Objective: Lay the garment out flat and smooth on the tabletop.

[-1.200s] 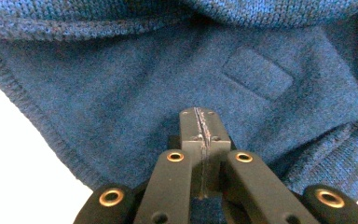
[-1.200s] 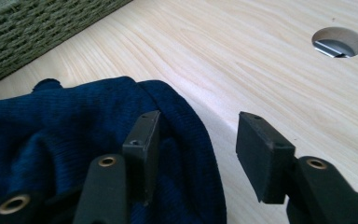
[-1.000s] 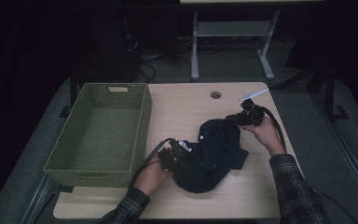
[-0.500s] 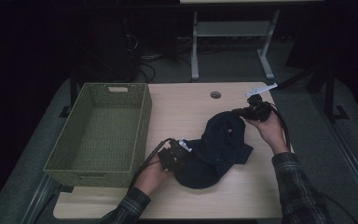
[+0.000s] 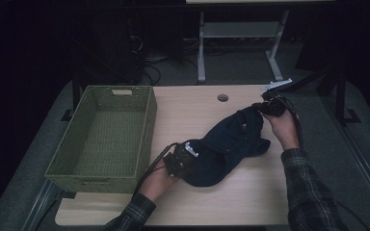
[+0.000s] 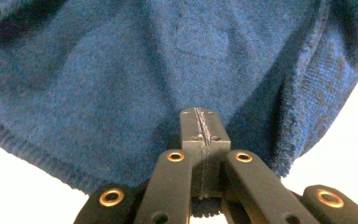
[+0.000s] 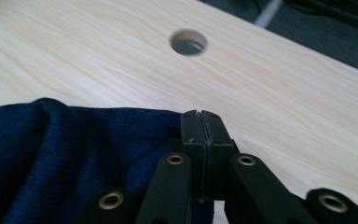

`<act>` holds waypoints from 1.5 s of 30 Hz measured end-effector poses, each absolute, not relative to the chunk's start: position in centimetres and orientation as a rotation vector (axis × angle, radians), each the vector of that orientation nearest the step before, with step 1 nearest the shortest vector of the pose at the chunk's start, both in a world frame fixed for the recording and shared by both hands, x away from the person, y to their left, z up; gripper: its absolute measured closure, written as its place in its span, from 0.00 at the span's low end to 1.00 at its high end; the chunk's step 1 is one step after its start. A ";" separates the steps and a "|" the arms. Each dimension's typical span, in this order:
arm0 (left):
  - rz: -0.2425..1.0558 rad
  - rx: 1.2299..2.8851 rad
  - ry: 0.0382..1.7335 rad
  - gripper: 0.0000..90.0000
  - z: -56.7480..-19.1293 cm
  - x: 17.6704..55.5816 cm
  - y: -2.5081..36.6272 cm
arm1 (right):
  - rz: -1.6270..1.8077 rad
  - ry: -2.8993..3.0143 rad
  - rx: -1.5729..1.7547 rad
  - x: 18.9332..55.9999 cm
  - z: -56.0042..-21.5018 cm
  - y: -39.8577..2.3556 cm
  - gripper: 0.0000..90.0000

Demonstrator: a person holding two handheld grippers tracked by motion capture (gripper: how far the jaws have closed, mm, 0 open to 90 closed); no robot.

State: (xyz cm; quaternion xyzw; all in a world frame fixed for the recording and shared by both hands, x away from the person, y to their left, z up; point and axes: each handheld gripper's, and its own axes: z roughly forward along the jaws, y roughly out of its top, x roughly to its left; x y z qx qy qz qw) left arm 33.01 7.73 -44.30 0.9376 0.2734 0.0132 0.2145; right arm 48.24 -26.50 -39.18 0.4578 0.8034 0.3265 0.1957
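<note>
A dark blue knitted garment (image 5: 226, 144) lies stretched slantwise across the light wooden table (image 5: 197, 110). My left gripper (image 5: 185, 159) is shut on the garment's near-left end; in the left gripper view the closed jaws (image 6: 200, 114) pinch the blue knit (image 6: 121, 70), which hangs over them. My right gripper (image 5: 264, 108) is shut on the garment's far-right end, slightly above the table. In the right gripper view the shut jaws (image 7: 200, 116) meet a fold of the knit (image 7: 51, 154) just before the bare tabletop.
A green woven basket (image 5: 101, 91), with nothing in it, stands on the left part of the table. A round cable hole (image 5: 222, 97) (image 7: 188, 42) sits near the far edge. A white desk frame (image 5: 202, 48) stands on the floor beyond.
My right gripper has moved right and away with the garment's end, drawing the bunched cloth out into a longer shape. The left gripper has stayed in place.
</note>
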 end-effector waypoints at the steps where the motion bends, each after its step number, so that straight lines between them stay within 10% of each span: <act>1: 0.037 2.602 0.757 1.00 -44.3 33.0 7.7 | 0.890 2.246 1.290 48.4 -39.5 -26.5 0.99; 7: 0.025 2.598 0.755 1.00 -44.3 33.1 7.8 | 0.946 2.260 1.286 48.7 -40.2 -25.5 0.94; 16: 0.038 2.613 0.739 1.00 -44.3 33.1 7.7 | 1.052 2.230 1.248 46.7 -39.0 -26.2 0.61; 35: 0.024 2.596 0.752 1.00 -44.3 33.1 7.8 | 1.214 2.298 1.298 44.6 -42.2 -31.1 0.46; 45: 0.032 2.600 0.748 1.00 -44.3 33.0 7.7 | 1.221 2.428 1.368 46.3 -44.6 -29.9 0.64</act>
